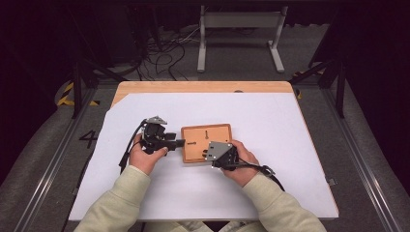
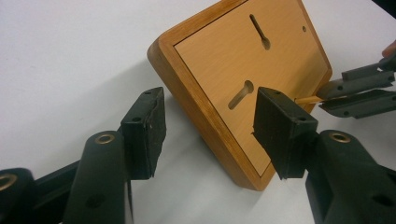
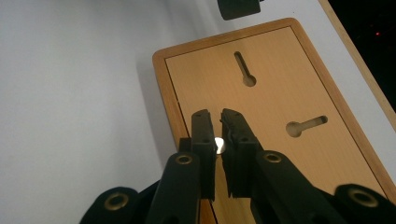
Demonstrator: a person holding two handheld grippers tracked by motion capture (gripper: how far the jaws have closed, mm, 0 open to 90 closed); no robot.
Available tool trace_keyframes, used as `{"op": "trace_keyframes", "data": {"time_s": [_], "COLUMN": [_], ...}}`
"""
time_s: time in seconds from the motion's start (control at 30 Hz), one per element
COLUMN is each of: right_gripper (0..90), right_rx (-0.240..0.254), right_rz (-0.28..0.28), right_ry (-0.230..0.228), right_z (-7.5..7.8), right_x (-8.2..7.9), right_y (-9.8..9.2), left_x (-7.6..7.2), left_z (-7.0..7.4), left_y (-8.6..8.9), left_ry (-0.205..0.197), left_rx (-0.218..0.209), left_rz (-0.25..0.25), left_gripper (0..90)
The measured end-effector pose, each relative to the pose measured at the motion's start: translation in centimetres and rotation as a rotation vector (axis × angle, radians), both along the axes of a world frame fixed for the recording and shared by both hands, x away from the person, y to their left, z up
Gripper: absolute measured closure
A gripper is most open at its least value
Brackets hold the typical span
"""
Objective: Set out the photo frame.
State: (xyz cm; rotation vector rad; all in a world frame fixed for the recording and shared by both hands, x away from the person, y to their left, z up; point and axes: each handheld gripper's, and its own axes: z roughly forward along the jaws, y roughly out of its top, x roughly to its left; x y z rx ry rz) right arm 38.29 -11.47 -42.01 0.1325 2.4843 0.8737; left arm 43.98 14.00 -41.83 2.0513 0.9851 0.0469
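Left gripper (image 2: 208,128) jaws open at frame's (image 1: 206,143) 9 o'clock edge; right gripper (image 3: 215,140) jaws closed on a thin tab (image 2: 308,99) at 5.

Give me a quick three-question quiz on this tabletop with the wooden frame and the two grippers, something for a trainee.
1. True or false: the left gripper is clamped shut on the wooden frame.
2. How many keyhole slots show in the frame's back panel? A) one B) two C) four
3. Which gripper pinches the small tan piece at the frame?

Key
1. False: its jaws stand open, one on each side of the frame's edge.
2. B
3. The right gripper, its jaws nearly together over the back panel.
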Motion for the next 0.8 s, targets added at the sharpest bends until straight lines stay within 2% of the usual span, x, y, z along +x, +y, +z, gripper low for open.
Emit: {"op": "trace_keyframes", "data": {"time_s": [0.1,0.23,0.57,0.73,0.8], "right_gripper": [84.3,84.3,84.3,84.3,84.3], "right_rx": [-0.005,-0.003,-0.001,0.0,0.0], "right_rz": [-0.002,-0.002,-0.004,-0.002,-0.002], "right_ry": [-0.009,-0.015,-0.02,-0.023,-0.024], "right_z": [0.0,-0.1,-0.1,-0.2,-0.2], "right_x": [-0.2,-0.3,-0.3,-0.4,-0.4], "right_y": [0.0,0.0,0.0,0.0,0.0], "left_x": [0.3,0.8,1.9,2.3,2.4], "left_z": [-0.1,-0.6,-1.5,-2.0,-2.3], "left_y": [-0.2,-0.6,-0.8,-0.9,-1.3], "left_ry": [-0.007,0.026,0.066,0.072,0.088], "left_rx": [-0.006,-0.034,-0.105,-0.103,-0.105], "left_rz": [0.007,0.017,0.014,0.017,0.015], "left_gripper": [43.1,40.9,38.8,38.9,38.7]}}
